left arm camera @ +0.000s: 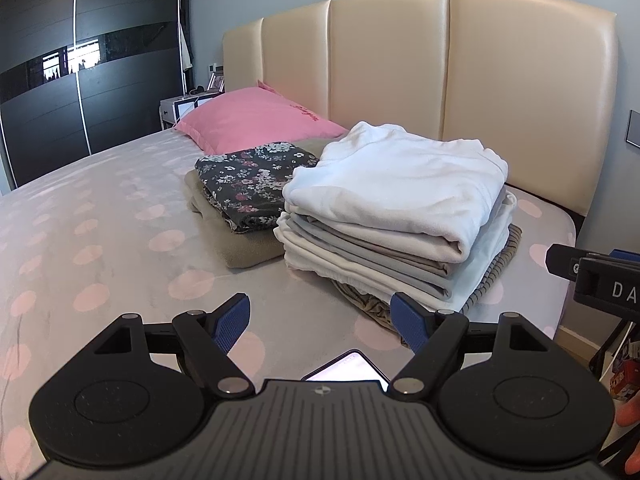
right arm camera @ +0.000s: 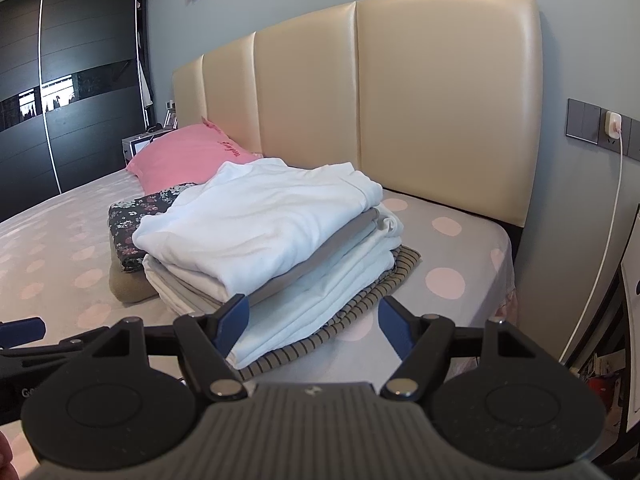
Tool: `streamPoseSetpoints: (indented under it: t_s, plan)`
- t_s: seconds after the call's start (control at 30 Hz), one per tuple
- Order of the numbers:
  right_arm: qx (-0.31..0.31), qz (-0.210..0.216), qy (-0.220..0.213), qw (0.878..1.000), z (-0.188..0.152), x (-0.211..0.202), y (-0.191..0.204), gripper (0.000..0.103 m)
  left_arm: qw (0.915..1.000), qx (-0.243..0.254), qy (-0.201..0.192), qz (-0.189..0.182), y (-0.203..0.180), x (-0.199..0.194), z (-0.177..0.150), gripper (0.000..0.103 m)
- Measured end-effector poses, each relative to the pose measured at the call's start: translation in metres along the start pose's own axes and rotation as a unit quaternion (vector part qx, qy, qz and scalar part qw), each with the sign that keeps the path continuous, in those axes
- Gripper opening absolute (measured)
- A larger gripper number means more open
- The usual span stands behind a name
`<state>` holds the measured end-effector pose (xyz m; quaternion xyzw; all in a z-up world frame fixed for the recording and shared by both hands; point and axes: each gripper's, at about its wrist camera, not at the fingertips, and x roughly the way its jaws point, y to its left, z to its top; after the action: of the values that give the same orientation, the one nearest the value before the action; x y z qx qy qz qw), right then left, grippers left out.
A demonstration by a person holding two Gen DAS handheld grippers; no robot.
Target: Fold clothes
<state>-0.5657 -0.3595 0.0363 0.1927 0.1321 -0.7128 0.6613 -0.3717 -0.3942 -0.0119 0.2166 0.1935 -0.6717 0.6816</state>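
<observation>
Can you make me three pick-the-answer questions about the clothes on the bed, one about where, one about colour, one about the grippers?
1. Where does the flowery folded cloth lie?
A. on the pillow
B. on a beige folded piece beside the tall pile
C. on the floor

2. What colour is the pillow?
A. pink
B. green
C. black

3. How are the two grippers?
A. both open, holding nothing
B. both shut on cloth
C. one holds a sock

Answers: 1 B, the flowery cloth rests on the beige piece next to the tall pile. 2 A, the pillow is pink. 3 A, the left gripper and right gripper show spread, empty jaws.
</observation>
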Motion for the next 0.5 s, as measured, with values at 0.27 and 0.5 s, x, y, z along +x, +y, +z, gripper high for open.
streamPoseSetpoints:
  t_s: [0.27,0.5]
  plan:
    - [0.001,0.000,0.003,1.000,-0.0002,0.0011,-0.0009,0.074,1.0000,0.004,-0.002,-0.001,-0.0011,-0.0006,-0.0009,0.077]
    - [0.000,0.002,-0.001,1.000,0.0001,-0.0002,0.0001,0.074,0.9999,0.007,-0.009,0.000,-0.0006,-0.0029,-0.0006,0.077]
